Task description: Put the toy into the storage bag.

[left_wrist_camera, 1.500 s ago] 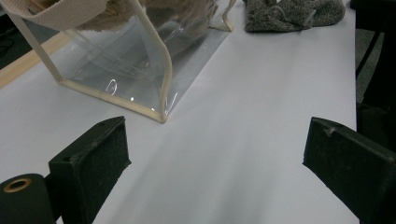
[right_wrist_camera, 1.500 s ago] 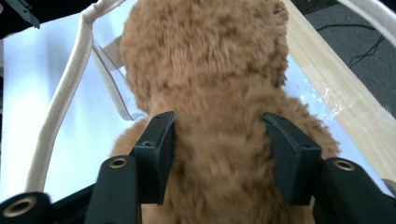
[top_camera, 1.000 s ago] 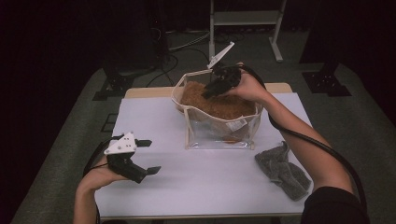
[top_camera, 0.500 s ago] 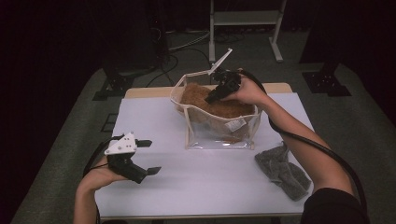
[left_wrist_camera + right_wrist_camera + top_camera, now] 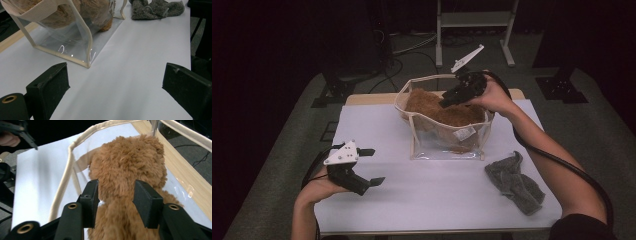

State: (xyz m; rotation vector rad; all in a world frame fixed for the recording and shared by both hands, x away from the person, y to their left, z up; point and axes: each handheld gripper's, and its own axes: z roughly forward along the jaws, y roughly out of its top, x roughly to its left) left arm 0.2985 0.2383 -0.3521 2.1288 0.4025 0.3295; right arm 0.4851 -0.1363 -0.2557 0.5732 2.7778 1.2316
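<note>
A clear bag with cream trim (image 5: 447, 142) stands on the white table (image 5: 437, 200), and a brown plush toy (image 5: 432, 107) fills it. My right gripper (image 5: 447, 101) reaches down into the bag's open top from the right. In the right gripper view its jaws (image 5: 116, 187) press into the plush toy (image 5: 127, 162) from both sides, inside the bag's rim (image 5: 67, 170). My left gripper (image 5: 373, 166) rests near the table's front left, open and holding nothing. In the left gripper view its jaws (image 5: 116, 82) stand wide apart over bare table, facing the bag (image 5: 75, 40).
A crumpled grey cloth (image 5: 514, 182) lies on the table to the right of the bag, also seen as the grey cloth (image 5: 157, 8). A metal stand (image 5: 472, 20) and cables sit on the floor behind the table.
My right gripper has shifted slightly to the right over the bag's opening. The left gripper and the grey cloth have not moved.
</note>
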